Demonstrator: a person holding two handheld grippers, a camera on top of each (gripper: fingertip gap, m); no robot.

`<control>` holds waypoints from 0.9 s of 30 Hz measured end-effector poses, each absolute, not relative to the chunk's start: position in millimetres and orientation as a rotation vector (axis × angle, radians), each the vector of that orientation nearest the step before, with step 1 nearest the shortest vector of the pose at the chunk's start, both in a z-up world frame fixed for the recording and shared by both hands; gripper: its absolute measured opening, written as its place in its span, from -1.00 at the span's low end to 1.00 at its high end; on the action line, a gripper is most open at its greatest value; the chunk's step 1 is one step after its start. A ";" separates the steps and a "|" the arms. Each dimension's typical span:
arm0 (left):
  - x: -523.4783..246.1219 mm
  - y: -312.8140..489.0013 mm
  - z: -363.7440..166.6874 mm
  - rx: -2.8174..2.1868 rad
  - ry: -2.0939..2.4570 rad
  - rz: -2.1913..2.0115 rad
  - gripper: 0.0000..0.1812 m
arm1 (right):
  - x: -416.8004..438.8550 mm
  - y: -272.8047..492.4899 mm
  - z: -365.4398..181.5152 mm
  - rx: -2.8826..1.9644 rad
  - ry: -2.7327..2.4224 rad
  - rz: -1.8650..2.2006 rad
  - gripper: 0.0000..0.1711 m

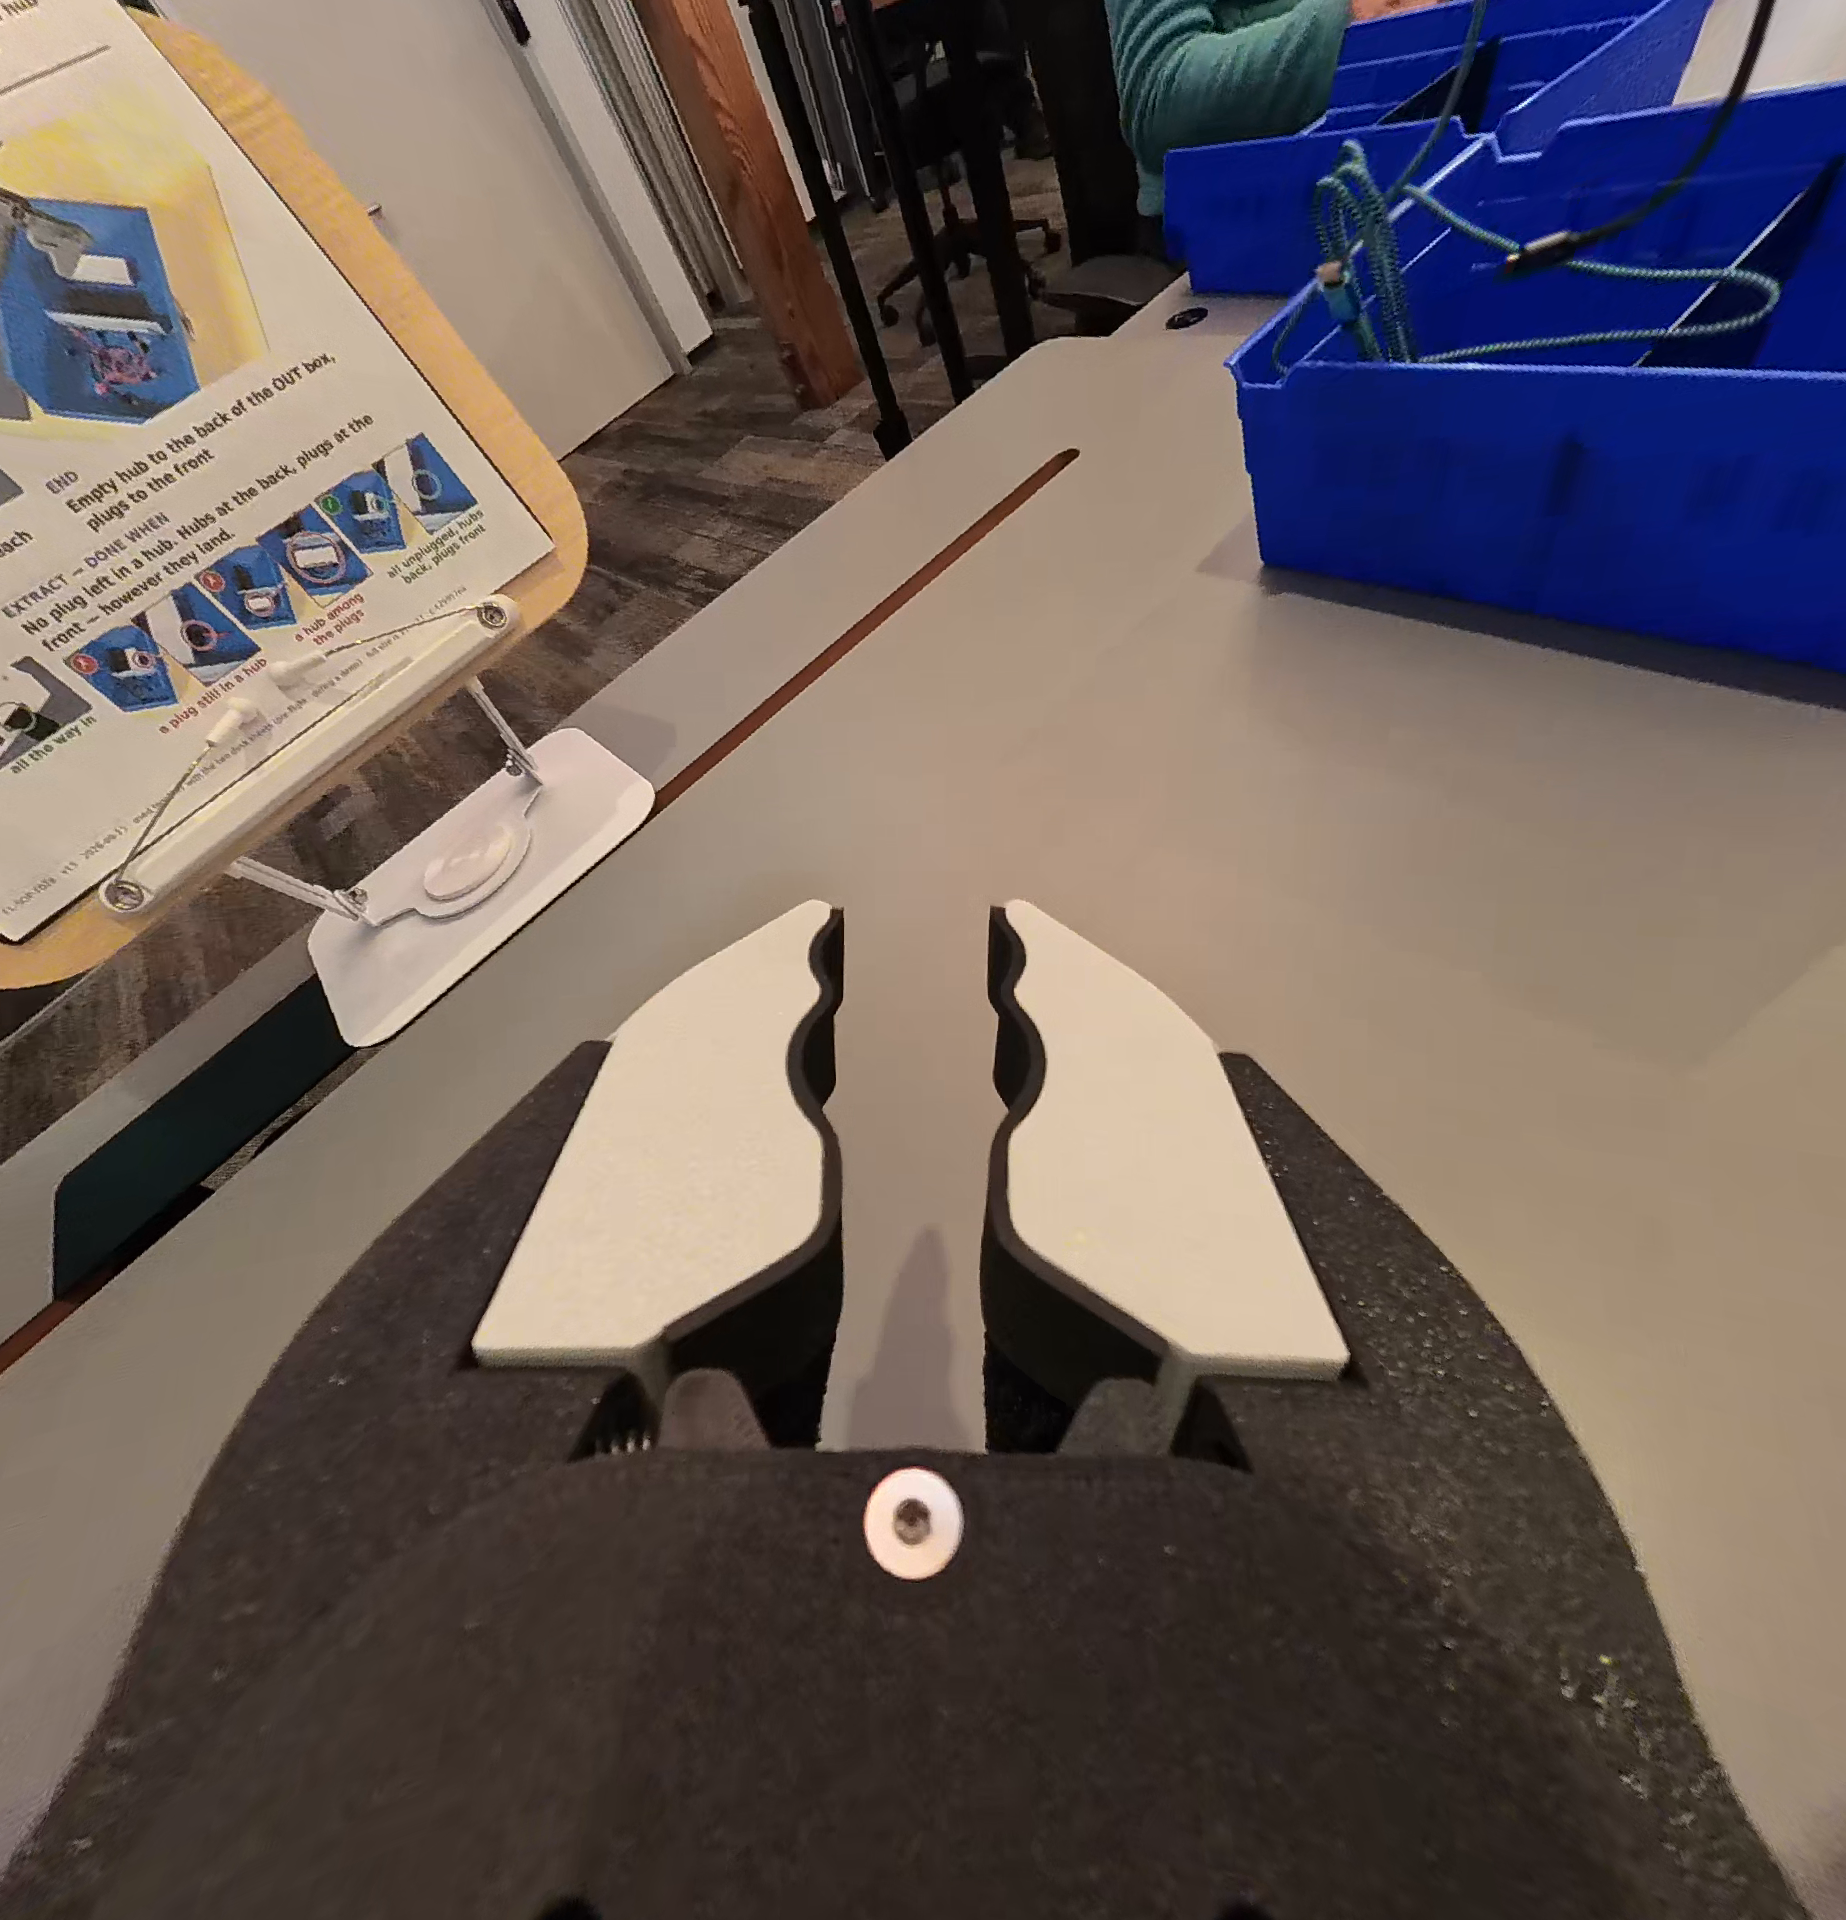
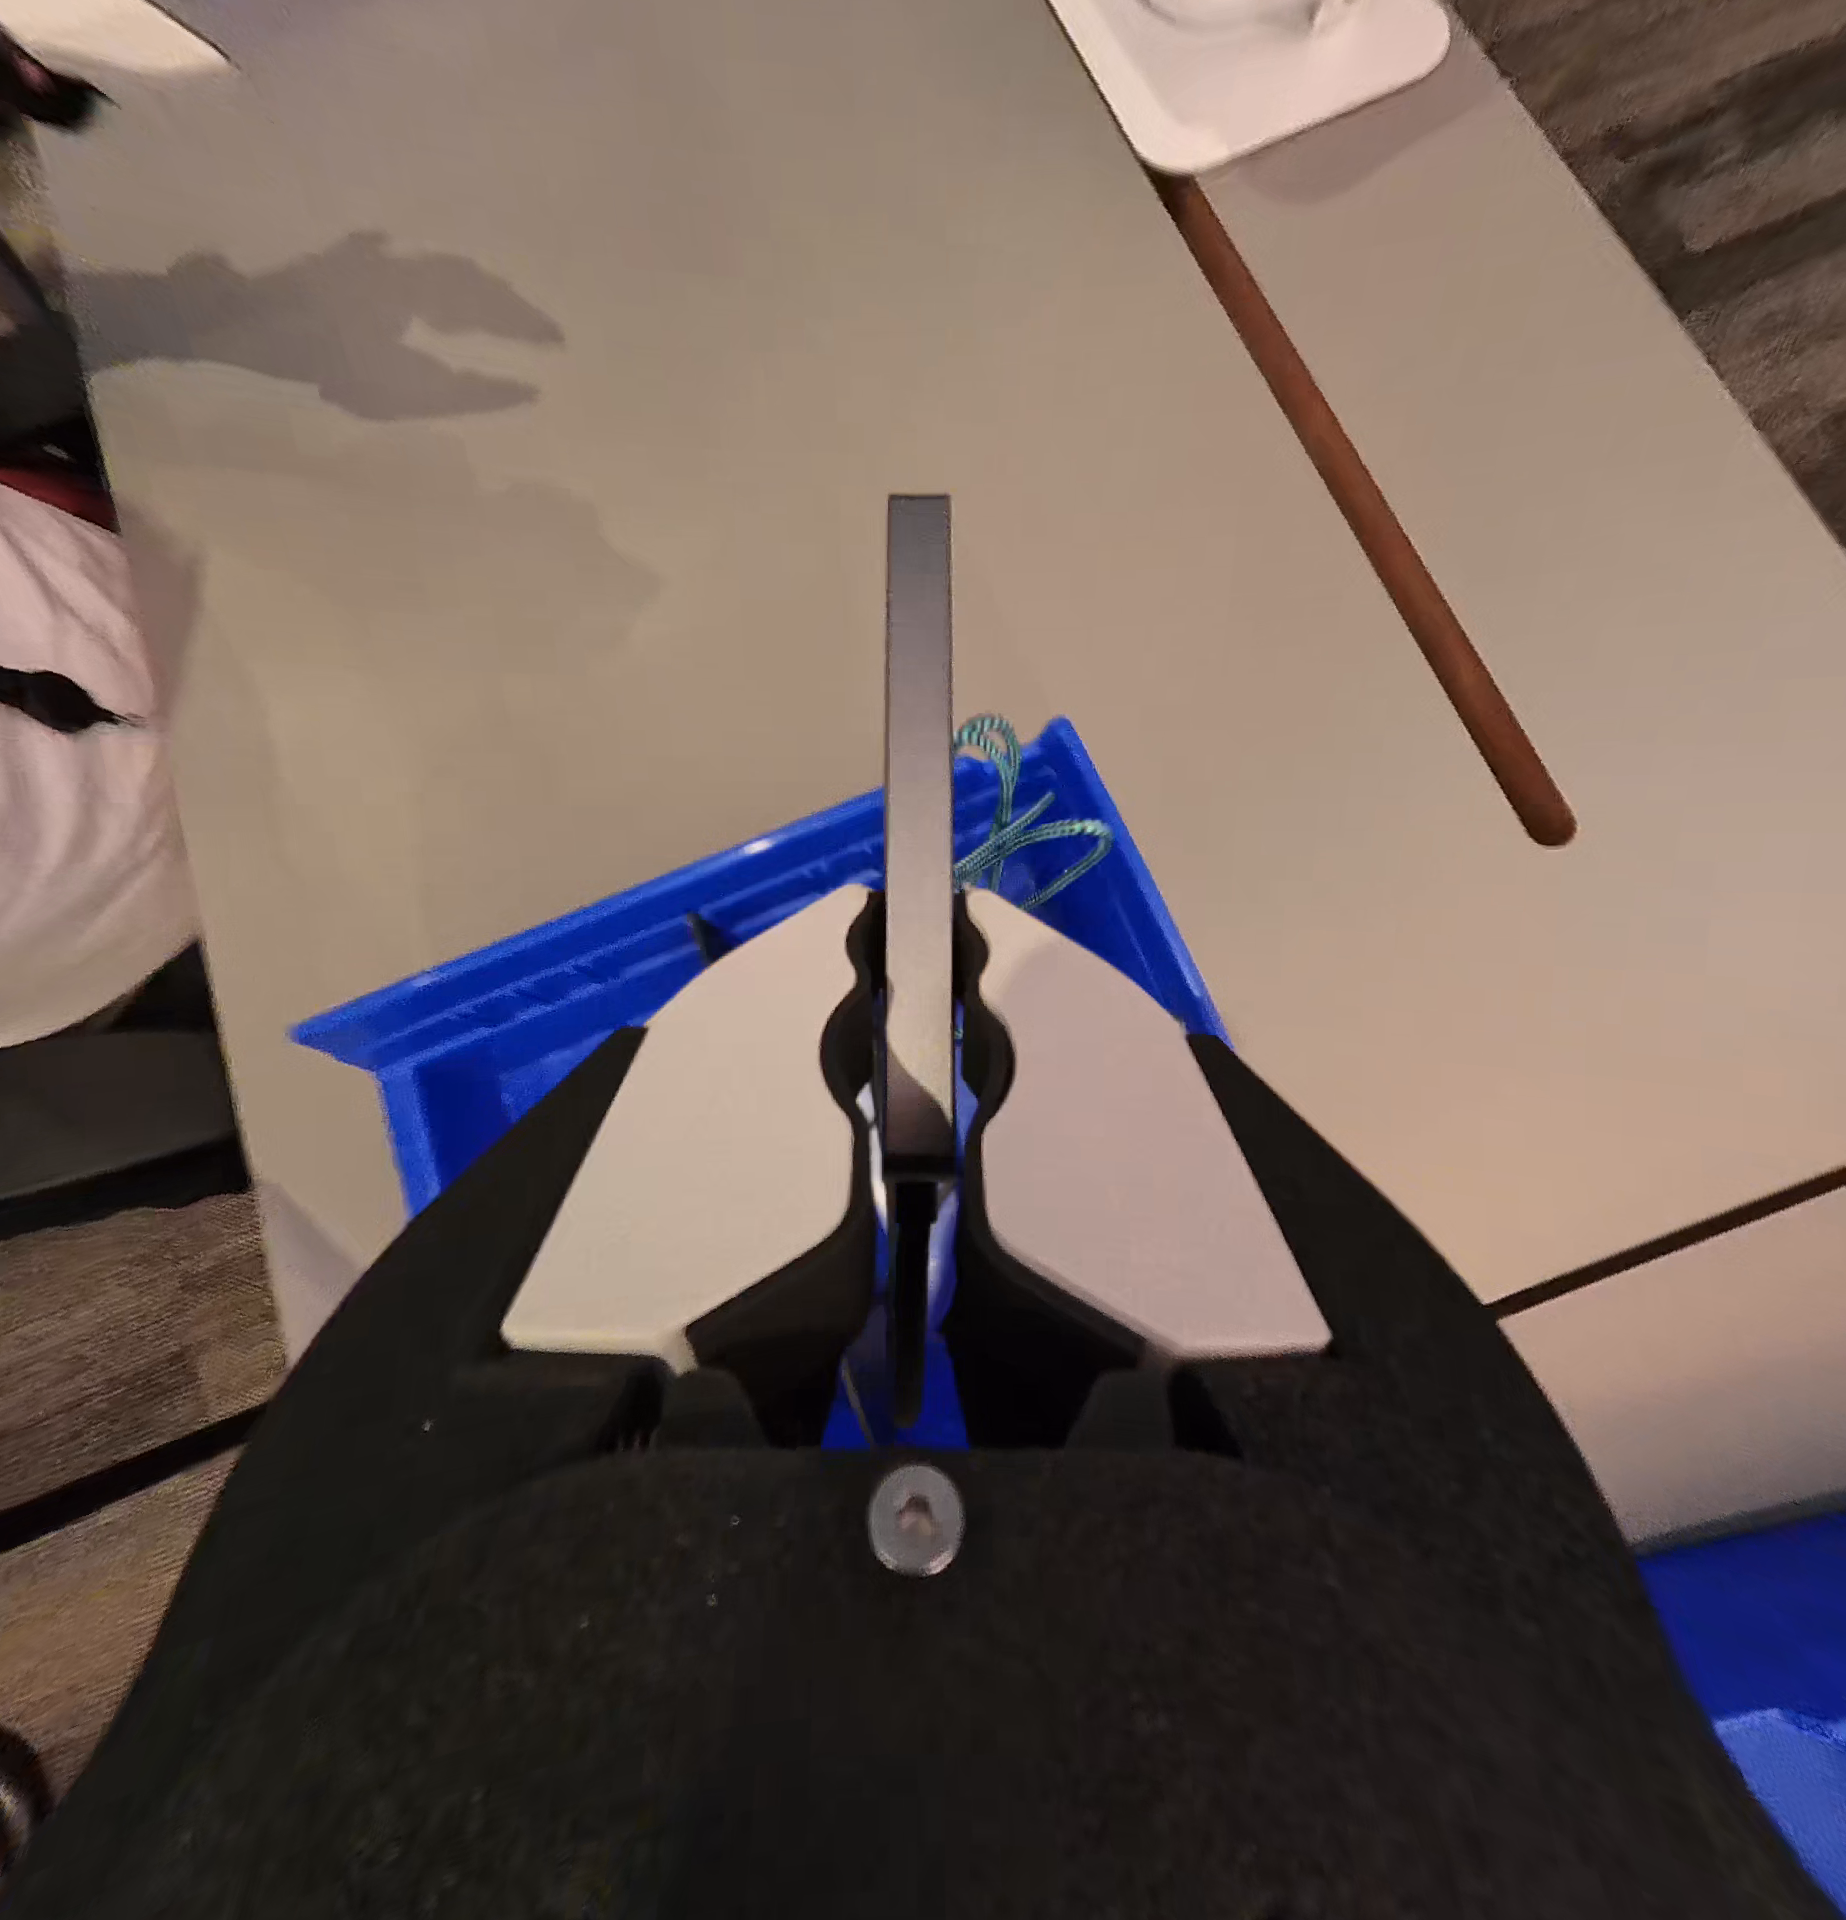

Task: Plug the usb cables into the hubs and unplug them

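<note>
Left wrist view: the left hand-held gripper (image 1: 914, 914) hovers released and empty over the grey tabletop (image 1: 1314, 883), presumably free to fetch the teal cables (image 1: 1376, 281) in the blue bin (image 1: 1563, 457) at two o'clock.

Right wrist view: the right hand-held gripper (image 2: 919, 904) clenches a slim grey hub (image 2: 918, 727) edge-up, pointing to twelve o'clock above a blue bin (image 2: 586, 977), likely steadying it for plugging.

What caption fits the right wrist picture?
Right gripper clamps a slim grey hub edge-on above a blue bin holding teal cable.

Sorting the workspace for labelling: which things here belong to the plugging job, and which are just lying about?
Job:
hub, held in the right gripper
braided cable
blue bin
left gripper, jaws apart

Lying about:
instruction sheet
its stand
office chair
</note>
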State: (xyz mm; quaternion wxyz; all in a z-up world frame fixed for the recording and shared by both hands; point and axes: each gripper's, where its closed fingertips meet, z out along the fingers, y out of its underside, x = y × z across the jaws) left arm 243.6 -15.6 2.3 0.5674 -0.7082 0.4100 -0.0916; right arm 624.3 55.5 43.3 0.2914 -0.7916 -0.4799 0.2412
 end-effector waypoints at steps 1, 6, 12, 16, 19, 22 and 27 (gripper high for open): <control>243.4 -15.9 1.8 -1.666 0.968 -0.206 -0.71 | 626.7 58.2 31.5 -2.118 -1.282 0.627 -0.86; 242.8 -17.4 2.5 -1.666 0.972 -0.183 -0.72 | 635.5 56.0 -13.9 -2.199 -1.298 0.678 -0.86; 251.7 -18.9 4.1 -1.658 0.990 -0.176 -0.72 | 646.5 44.4 -38.4 -2.324 -1.260 0.826 -0.86; 260.5 -22.0 5.3 -1.648 1.005 -0.186 -0.72 | 653.3 40.6 -53.8 -2.410 -1.176 0.964 -0.86; 263.9 -23.0 3.5 -1.649 1.019 -0.176 -0.72 | 655.9 43.5 -60.3 -2.404 -1.127 1.019 -0.86; 266.5 -23.7 2.1 -1.651 1.025 -0.177 -0.72 | 659.9 45.4 -66.7 -2.411 -1.089 1.039 -0.86; 270.7 -24.8 2.8 -1.644 1.029 -0.184 -0.72 | 668.0 39.5 -77.6 -2.462 -1.037 1.047 -0.85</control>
